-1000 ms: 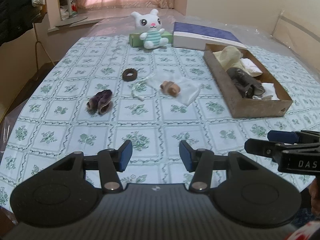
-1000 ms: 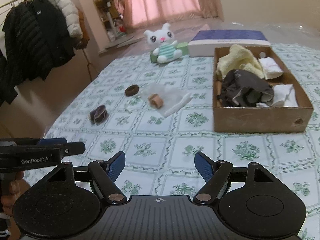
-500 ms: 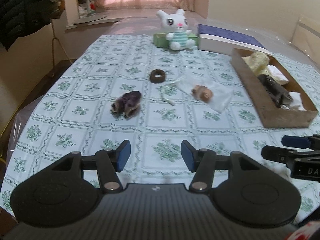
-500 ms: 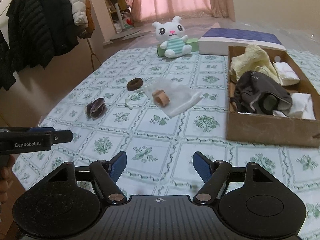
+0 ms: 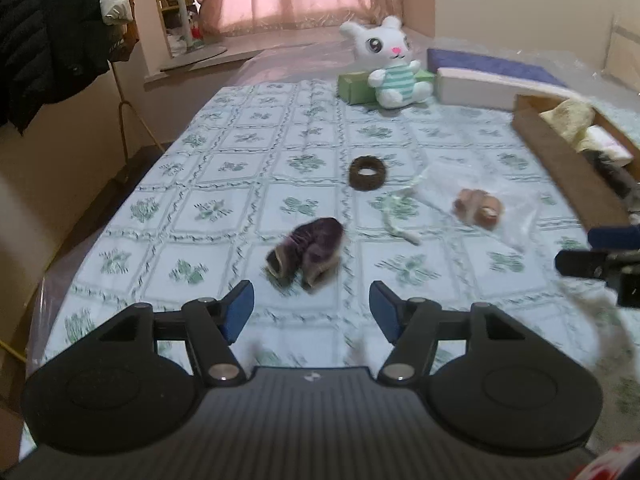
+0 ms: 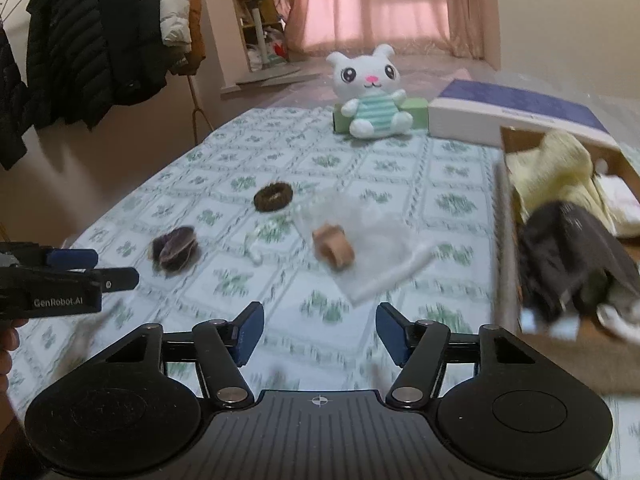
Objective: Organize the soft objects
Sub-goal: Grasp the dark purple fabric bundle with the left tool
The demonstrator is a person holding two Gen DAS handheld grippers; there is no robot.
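A purple velvet scrunchie point(image 5: 306, 251) lies on the patterned tablecloth just ahead of my left gripper point(image 5: 311, 312), whose jaws are opening with nothing between them. Farther off are a dark brown scrunchie point(image 5: 368, 173), a white cord point(image 5: 396, 216) and a tan scrunchie point(image 5: 478, 208) on a clear plastic bag. My right gripper point(image 6: 319, 328) hovers near the bag point(image 6: 372, 240) and the tan scrunchie point(image 6: 334, 247); its jaws are closing, empty. A cardboard box point(image 6: 560, 344) at right holds yellow, white and dark grey cloths. The purple scrunchie point(image 6: 175, 249) shows in this view too.
A white plush bunny point(image 6: 372, 96) sits against a green box point(image 6: 414, 114) at the far end, beside a flat blue-and-white box point(image 6: 508, 116). Coats hang on a rack point(image 6: 80, 40) left of the table. The left gripper's side point(image 6: 60, 284) shows at the left edge of the right wrist view.
Both grippers moved forward and lower over the table, so the scrunchies and bag look closer. The left jaws widened; the right jaws narrowed. Nothing was picked up.
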